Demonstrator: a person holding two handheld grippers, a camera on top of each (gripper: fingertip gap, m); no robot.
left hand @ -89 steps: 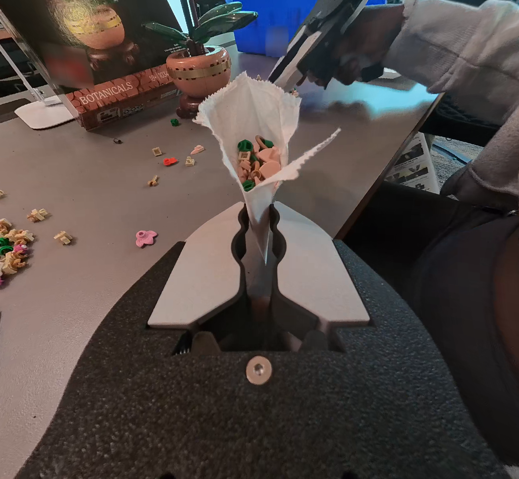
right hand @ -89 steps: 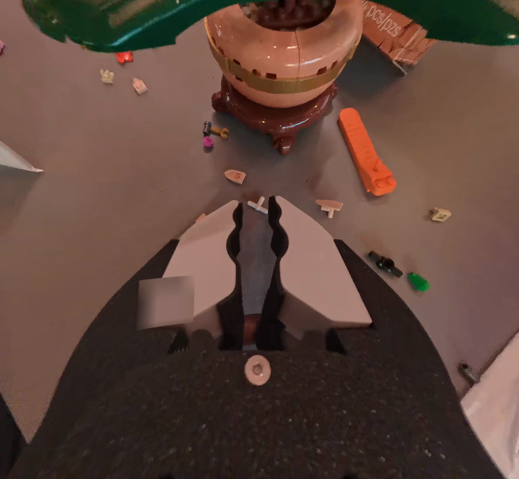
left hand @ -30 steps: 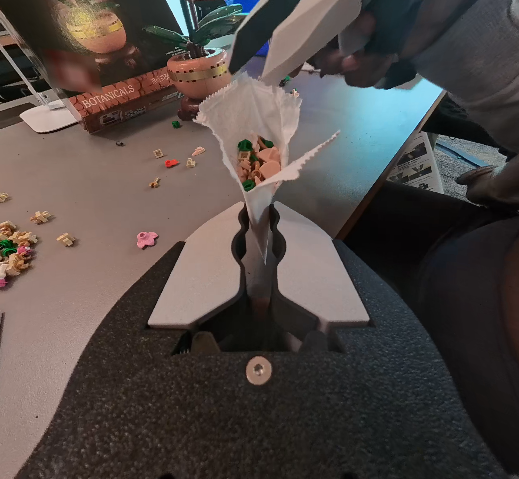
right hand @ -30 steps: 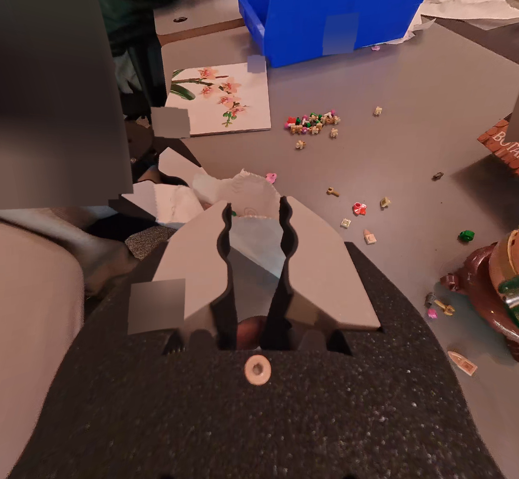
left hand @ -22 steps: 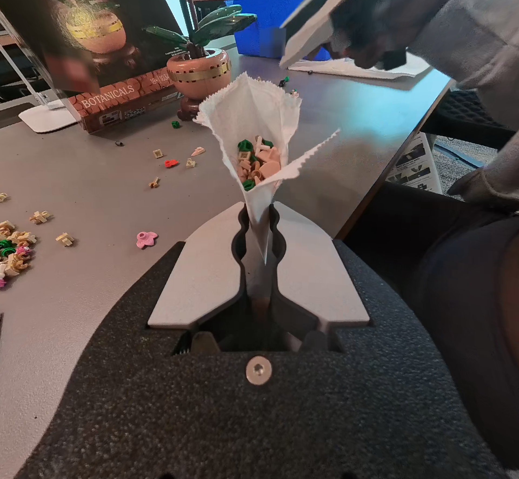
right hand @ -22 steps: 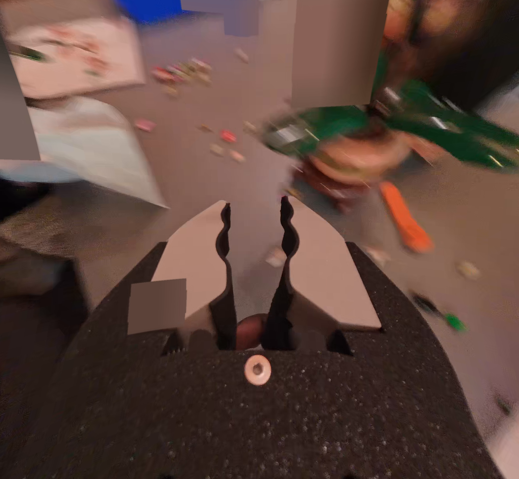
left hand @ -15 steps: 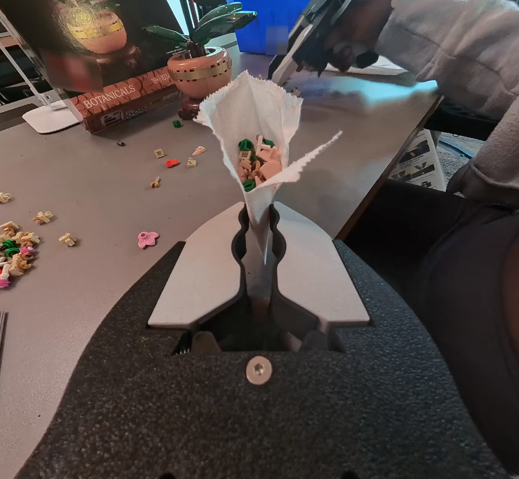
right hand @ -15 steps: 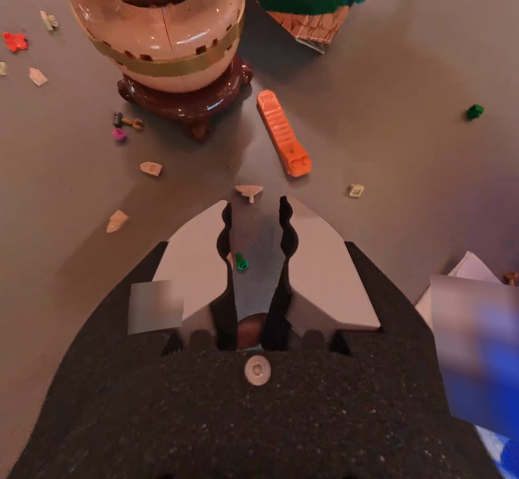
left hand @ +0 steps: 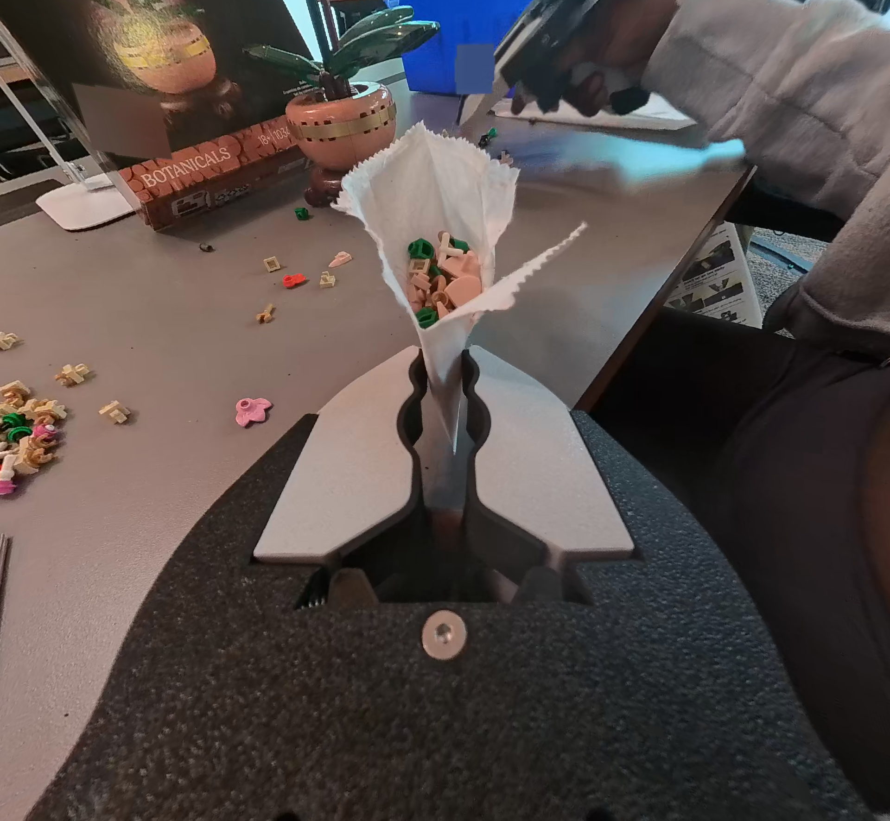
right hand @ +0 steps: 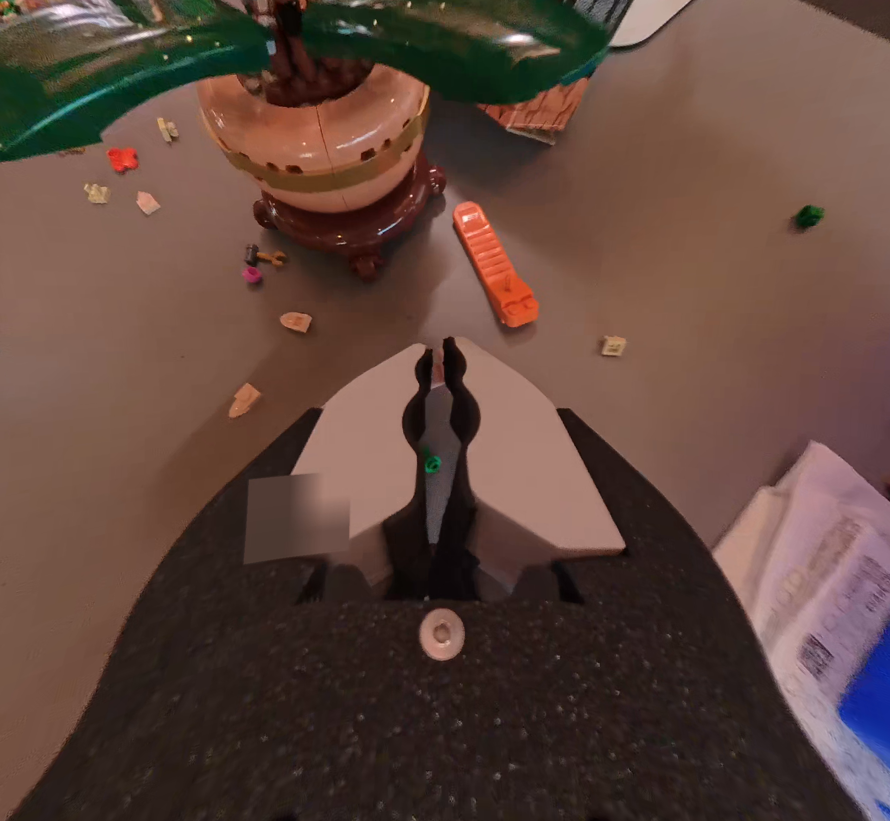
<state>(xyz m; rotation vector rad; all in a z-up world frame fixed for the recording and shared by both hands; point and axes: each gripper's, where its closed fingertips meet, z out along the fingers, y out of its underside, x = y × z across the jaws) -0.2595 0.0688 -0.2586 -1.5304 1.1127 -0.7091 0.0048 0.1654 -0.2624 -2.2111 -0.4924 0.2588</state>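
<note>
The left claw [left hand: 440, 364] is pinching the narrow lower end of a white paper bag [left hand: 433, 201], clenched on it so the bag is standing upright with its serrated mouth opening upward and away from the camera; small green, tan and pink toy bricks [left hand: 440, 278] are lying inside it. The bag is hanging above the near edge of the grey bench [left hand: 144, 297]. Behind it a product box [left hand: 159, 76] is standing on the bench, bearing printed lettering along its brick-patterned lower strip and a picture of a potted plant. Farther off, a sleeved hand [left hand: 592, 71] is tilting the right claw [right hand: 438, 350] steeply down toward the bench. In its own view that claw is nearly closed, with a small pale piece [right hand: 438, 372] at its tips; whether it is gripped I cannot tell. Just ahead are lying an orange brick separator [right hand: 496, 263], its long axis running away and slightly left, and a brick-built potted plant [right hand: 318, 148].
</note>
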